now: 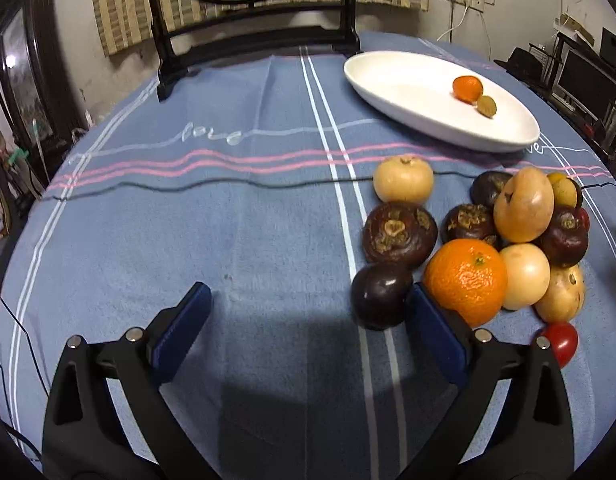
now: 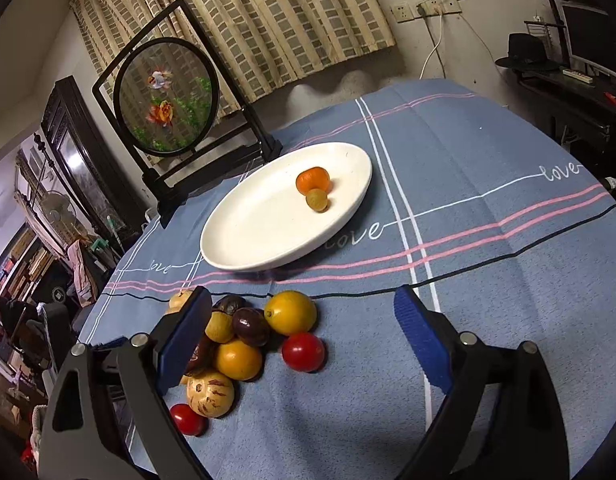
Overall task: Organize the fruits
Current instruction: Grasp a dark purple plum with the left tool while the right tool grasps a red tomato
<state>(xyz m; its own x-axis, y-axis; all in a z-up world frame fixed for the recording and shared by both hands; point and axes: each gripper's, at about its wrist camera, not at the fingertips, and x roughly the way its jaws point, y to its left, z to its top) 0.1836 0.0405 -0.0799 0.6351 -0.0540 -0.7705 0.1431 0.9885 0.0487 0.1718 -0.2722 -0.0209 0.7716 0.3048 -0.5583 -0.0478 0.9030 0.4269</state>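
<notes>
The fruit pile (image 1: 488, 240) sits on the bench (image 1: 227, 240), on the blue cloth, near its front edge. It has a big orange (image 1: 466, 280), dark round fruits, pale tan ones, yellow ones & red tomatoes, all bunched up & touching. The white plate (image 2: 247, 240) lies farther back w/ only 2 things in it: a small orange (image 2: 312, 179) & a little green-brown fruit (image 2: 317, 200), side by side.

So most of the job is not done yet, I think. The next step looks like: grab 1 fruit, put it on the plate.

The right gripper (image 2: 303, 340) is wide apart w/ nothing in it. The red tomato (image 2: 303, 352) lies on the cloth below & between its fingers, a bit off from the pile. That looks like the easy one to take. Tip: come down so 1 finger goes on each side of it, squeeze soft (tomatoes squish!), & don't bump the yellow fruit (image 2: 290, 312) just beside it, or things may roll.

The left gripper (image 1: 308, 308) is apart too, empty. Its right finger (image 1: 436, 332) is right by the dark plum-like fruit (image 1: 382, 296) & the big orange; can't tell if it touches them. It should slide over so the fruit sits between both fingers b4 closing.

Behind the plate stands a round picture frame (image 2: 165, 96) w/ fish on it. Keep clear of that.
</notes>
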